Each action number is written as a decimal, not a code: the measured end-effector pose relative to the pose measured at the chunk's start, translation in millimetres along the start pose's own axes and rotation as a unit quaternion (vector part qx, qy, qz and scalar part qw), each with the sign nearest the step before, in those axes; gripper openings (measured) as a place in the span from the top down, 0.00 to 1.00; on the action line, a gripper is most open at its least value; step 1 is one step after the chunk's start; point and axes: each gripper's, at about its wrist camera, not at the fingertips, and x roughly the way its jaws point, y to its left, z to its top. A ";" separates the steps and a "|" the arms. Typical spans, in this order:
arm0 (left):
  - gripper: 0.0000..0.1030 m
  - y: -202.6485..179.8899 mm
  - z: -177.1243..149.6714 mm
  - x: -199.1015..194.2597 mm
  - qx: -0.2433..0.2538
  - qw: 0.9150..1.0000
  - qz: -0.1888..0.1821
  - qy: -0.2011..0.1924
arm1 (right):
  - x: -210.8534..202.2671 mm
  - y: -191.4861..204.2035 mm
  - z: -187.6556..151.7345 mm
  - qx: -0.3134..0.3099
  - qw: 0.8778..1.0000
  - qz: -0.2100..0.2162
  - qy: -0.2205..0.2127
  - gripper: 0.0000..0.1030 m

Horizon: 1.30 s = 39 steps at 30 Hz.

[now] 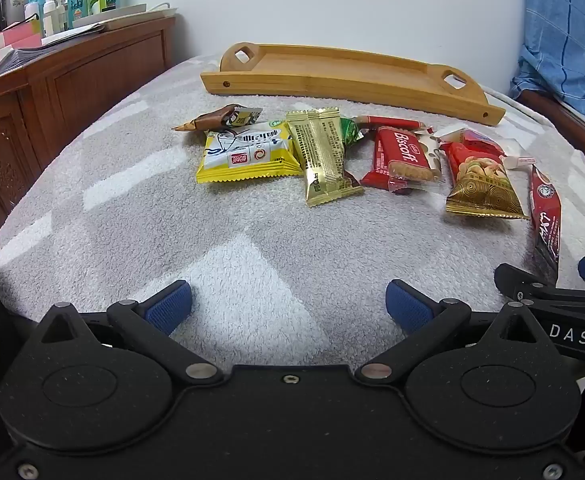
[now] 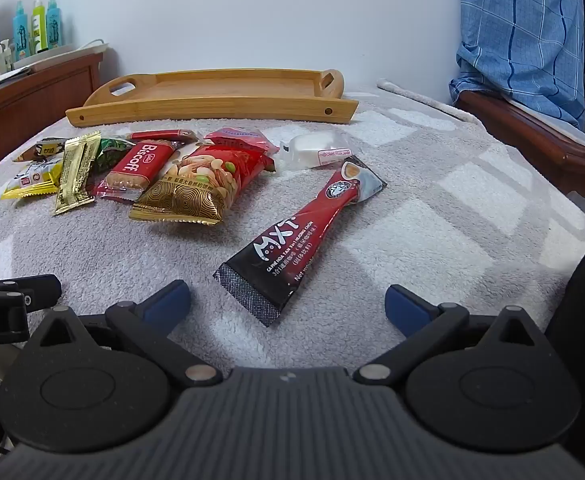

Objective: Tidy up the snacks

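1. Grey-and-white fleece blanket [image 1: 140, 216]: covers the whole work surface and bears every item below.
2. Wooden tray [image 1: 372, 98]: far edge of the blanket, against the wall, two cut-out handles. Its floor shows bare, so no snack is stowed yet.
3. Left gripper [image 1: 288, 306]: near edge, angled down toward the blanket, jaws spread wide, nothing between the blue pads. The nearest snacks lie well apart, farther off.
4. Right gripper [image 2: 288, 306]: near edge, just right of the left one, same downward tilt, jaws released and bare. The near end of the coffee stick lies on the blanket just beyond the gap.
5. Nut pouch [image 2: 196, 188], red and gold: middle of the row, partly overlapping a red wrapper behind it.
6. MXT coffee stick [image 2: 298, 244]: right end of the row, nearest the right gripper, lying diagonally.
7. Yellow packet [image 1: 248, 156]: left part of the row.
8. Gold wrapper [image 1: 324, 160]: beside the yellow packet, overlapping its right edge.
9. Biscoff biscuit [image 1: 402, 158]: between the gold wrapper and the nut pouch.
10. White sachet [image 2: 318, 152]: far right of the row, near the tray.
11. Brown cone wrapper [image 1: 212, 120]: far left.

Status: sorting appears not yet begun; every snack remains to be moved, presumably to the tray.
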 end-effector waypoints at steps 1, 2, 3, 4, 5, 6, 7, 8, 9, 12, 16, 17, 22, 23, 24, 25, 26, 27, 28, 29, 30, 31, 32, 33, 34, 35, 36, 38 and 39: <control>0.00 0.0 0.0 0.0 0.000 1.000 0.000 -0.001 | 0.0 0.0 0.0 0.001 1.000 0.001 0.000 0.00; 0.00 0.4 0.2 0.0 -0.001 1.000 -0.001 -0.001 | 0.1 0.0 0.0 0.001 1.000 0.000 0.000 0.00; 0.00 0.2 0.0 -0.1 0.000 1.000 0.000 -0.003 | 0.1 0.0 0.0 0.001 1.000 0.001 0.000 0.00; 0.00 0.2 0.1 0.0 0.001 1.000 0.000 -0.003 | 0.1 0.0 -0.1 0.001 1.000 0.000 0.000 0.00; 0.00 0.2 -0.1 -0.1 0.001 1.000 0.001 -0.003 | 0.1 0.0 -0.1 0.001 1.000 0.000 0.000 0.00; 0.00 0.2 -0.1 -0.2 0.001 1.000 0.001 -0.003 | 0.1 0.0 -0.2 0.001 1.000 0.000 0.000 0.00; 0.00 0.3 0.0 -0.1 0.001 1.000 0.001 -0.004 | 0.1 0.0 -0.2 0.001 1.000 0.000 0.000 0.00; 0.00 0.1 0.0 -0.1 0.001 1.000 0.001 -0.004 | 0.1 0.1 -0.2 0.001 1.000 0.000 0.000 0.00; 0.00 0.1 -0.1 -0.2 0.001 1.000 0.001 -0.004 | 0.1 0.1 -0.2 0.001 1.000 0.000 0.000 0.00; 0.00 0.1 -0.1 -0.2 0.001 1.000 0.001 -0.005 | 0.1 0.0 -0.3 0.001 1.000 0.001 0.000 0.00; 0.00 0.1 -0.1 -0.2 0.001 1.000 0.001 -0.005 | 0.1 -0.3 -0.4 0.001 1.000 0.001 0.000 0.00; 0.00 0.1 -0.1 -0.2 0.001 1.000 0.001 -0.005 | 0.2 0.2 -0.2 0.001 1.000 0.000 0.000 0.00; 0.00 0.0 -0.2 -0.3 0.001 1.000 0.001 -0.006 | 0.2 0.3 -0.2 0.001 1.000 0.000 0.000 0.00; 0.00 0.1 -0.1 -0.3 0.001 1.000 0.001 -0.006 | 0.3 0.3 -0.2 0.001 1.000 0.000 0.000 0.00; 0.00 0.1 -0.2 -0.3 0.001 1.000 0.001 -0.006 | 0.3 0.3 -0.2 0.001 1.000 0.000 0.000 0.00; 0.00 0.1 -0.2 -0.3 0.001 1.000 0.001 -0.006 | 0.3 0.4 -0.3 0.001 1.000 0.000 0.000 0.00; 0.00 0.1 -0.3 -0.3 0.002 1.000 0.001 -0.007 | 0.3 0.4 -0.3 0.001 1.000 0.000 0.000 0.00; 0.00 0.0 -0.3 -0.4 0.002 1.000 0.001 -0.007 | 0.3 0.4 -0.3 0.001 1.000 0.000 0.000 0.00; 0.00 0.0 -0.2 -0.3 0.002 1.000 0.001 -0.007 | 0.4 0.3 -0.3 0.001 1.000 0.000 0.000 0.00; 0.00 0.0 -0.2 -0.3 0.002 1.000 0.001 -0.007 | 0.4 0.4 -0.3 0.001 1.000 0.000 0.000 0.00; 0.00 0.0 -0.3 -0.3 0.002 1.000 0.001 -0.007 | 0.4 0.4 -0.3 0.001 1.000 0.000 0.000 0.00; 0.00 0.0 -0.3 -0.4 0.002 1.000 0.001 -0.007 | 0.4 0.4 -0.3 0.001 1.000 0.000 0.000 0.00; 0.00 0.1 -0.3 -0.4 0.002 1.000 0.001 -0.007 | 0.4 0.4 -0.3 0.001 1.000 0.000 0.000 0.00; 0.00 0.1 -0.2 -0.3 0.002 1.000 0.001 -0.007 | 0.4 0.4 -0.3 0.001 1.000 0.000 0.000 0.00; 0.00 0.1 -0.3 -0.3 0.002 1.000 0.001 -0.007 | 0.3 0.3 -0.3 0.001 1.000 0.000 0.000 0.00; 0.00 0.1 -0.3 -0.3 0.002 1.000 0.001 -0.007 | 0.3 0.4 -0.3 0.000 1.000 0.000 0.000 0.00; 0.00 0.1 -0.3 -0.4 0.002 1.000 0.001 -0.007 | 0.3 0.3 -0.3 0.000 1.000 0.000 0.000 0.00; 0.00 0.0 -0.3 -0.4 0.002 1.000 0.001 -0.007 | 0.3 0.3 -0.3 0.001 1.000 0.000 0.000 0.00; 0.00 0.1 -0.3 -0.4 0.002 1.000 0.001 -0.007 | 0.3 0.3 -0.3 0.000 1.000 0.000 0.000 0.00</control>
